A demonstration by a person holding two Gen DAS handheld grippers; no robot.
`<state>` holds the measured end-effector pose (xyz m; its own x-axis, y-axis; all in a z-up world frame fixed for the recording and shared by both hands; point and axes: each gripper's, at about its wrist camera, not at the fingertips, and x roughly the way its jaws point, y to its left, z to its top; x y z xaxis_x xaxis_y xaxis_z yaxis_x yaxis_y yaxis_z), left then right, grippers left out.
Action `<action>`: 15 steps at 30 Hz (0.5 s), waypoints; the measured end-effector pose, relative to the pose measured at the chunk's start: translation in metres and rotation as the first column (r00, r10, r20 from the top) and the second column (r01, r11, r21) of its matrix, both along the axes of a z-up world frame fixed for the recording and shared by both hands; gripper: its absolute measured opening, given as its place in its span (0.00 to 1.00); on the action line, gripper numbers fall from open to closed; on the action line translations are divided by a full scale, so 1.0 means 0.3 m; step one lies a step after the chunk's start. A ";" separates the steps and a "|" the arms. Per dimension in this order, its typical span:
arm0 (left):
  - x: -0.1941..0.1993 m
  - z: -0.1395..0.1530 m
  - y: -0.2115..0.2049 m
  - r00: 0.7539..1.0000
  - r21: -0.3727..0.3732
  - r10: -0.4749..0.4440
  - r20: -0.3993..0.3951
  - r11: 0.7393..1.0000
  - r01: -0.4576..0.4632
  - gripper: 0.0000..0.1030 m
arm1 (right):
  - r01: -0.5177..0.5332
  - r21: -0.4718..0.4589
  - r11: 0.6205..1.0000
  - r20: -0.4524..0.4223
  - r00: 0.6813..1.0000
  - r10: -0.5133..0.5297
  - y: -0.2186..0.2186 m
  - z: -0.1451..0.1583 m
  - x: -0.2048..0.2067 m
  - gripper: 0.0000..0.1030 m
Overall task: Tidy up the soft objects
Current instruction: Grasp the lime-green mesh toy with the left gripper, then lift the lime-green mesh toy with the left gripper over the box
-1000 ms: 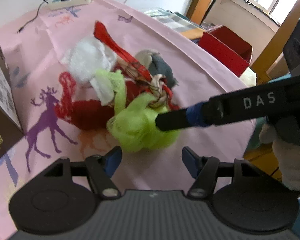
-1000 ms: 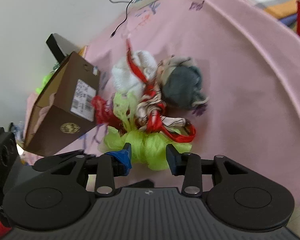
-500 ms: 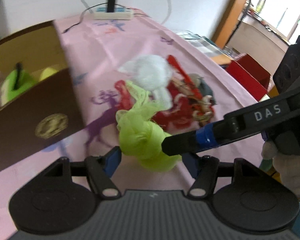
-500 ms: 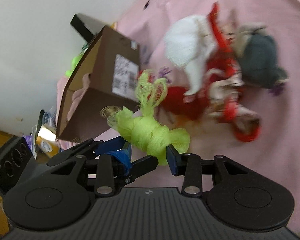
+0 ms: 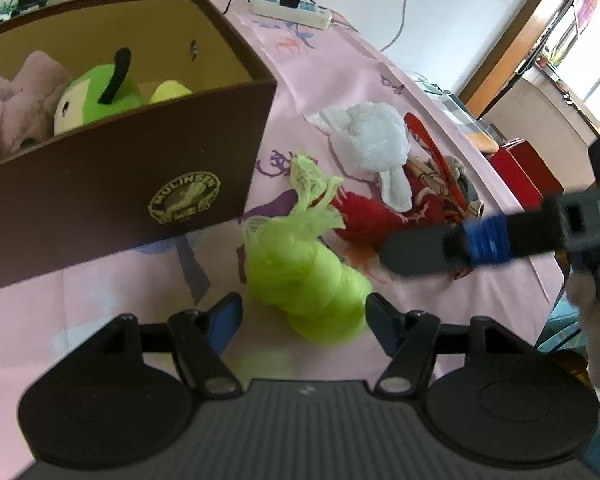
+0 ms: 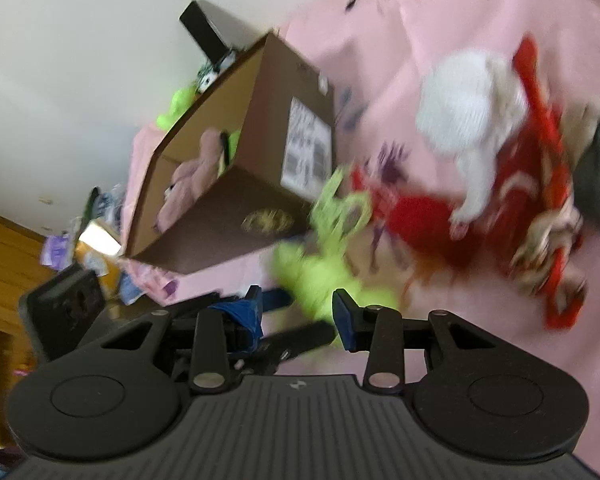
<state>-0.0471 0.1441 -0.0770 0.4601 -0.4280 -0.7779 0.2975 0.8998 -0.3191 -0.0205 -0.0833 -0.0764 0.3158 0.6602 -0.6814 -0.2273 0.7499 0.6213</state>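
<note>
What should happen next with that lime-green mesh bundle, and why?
Probably carry the lime-green mesh bundle up over the near wall of the brown cardboard box: the right gripper seems to pinch it beside that box, where plush toys already lie.

Between the jaws, sheer netted fabric is seen in the lime mesh bundle (image 5: 300,268). Beyond them, fluffy terry is shown by the white towel (image 5: 370,144), matt cardboard by the brown box (image 5: 112,196).
</note>
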 end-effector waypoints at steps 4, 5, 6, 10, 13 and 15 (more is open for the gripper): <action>-0.004 0.001 0.007 1.000 -0.011 -0.022 -0.005 1.000 0.022 0.66 | -0.062 -0.107 0.992 0.064 0.996 0.069 0.042 -0.011 0.022 0.22; -0.005 0.001 0.009 1.000 -0.018 -0.026 -0.008 0.999 0.026 0.66 | -0.078 -0.131 0.988 0.067 0.994 0.087 0.055 -0.022 0.026 0.22; -0.006 0.002 0.011 0.999 -0.029 -0.033 -0.013 0.999 0.032 0.66 | -0.086 -0.145 0.986 0.065 0.993 0.096 0.064 -0.034 0.029 0.22; -0.019 0.005 -0.002 0.998 -0.046 -0.062 -0.013 0.997 0.062 0.66 | -0.105 -0.128 0.986 0.016 0.994 0.108 0.089 -0.090 0.049 0.22; -0.011 -0.003 -0.014 0.998 -0.042 -0.059 -0.018 0.997 0.058 0.66 | -0.091 -0.078 0.993 -0.029 0.996 0.089 0.095 -0.111 0.059 0.23; -0.002 -0.010 -0.022 0.998 -0.026 -0.054 -0.021 0.998 0.054 0.66 | -0.084 -0.051 0.995 -0.064 0.995 0.081 0.103 -0.127 0.065 0.23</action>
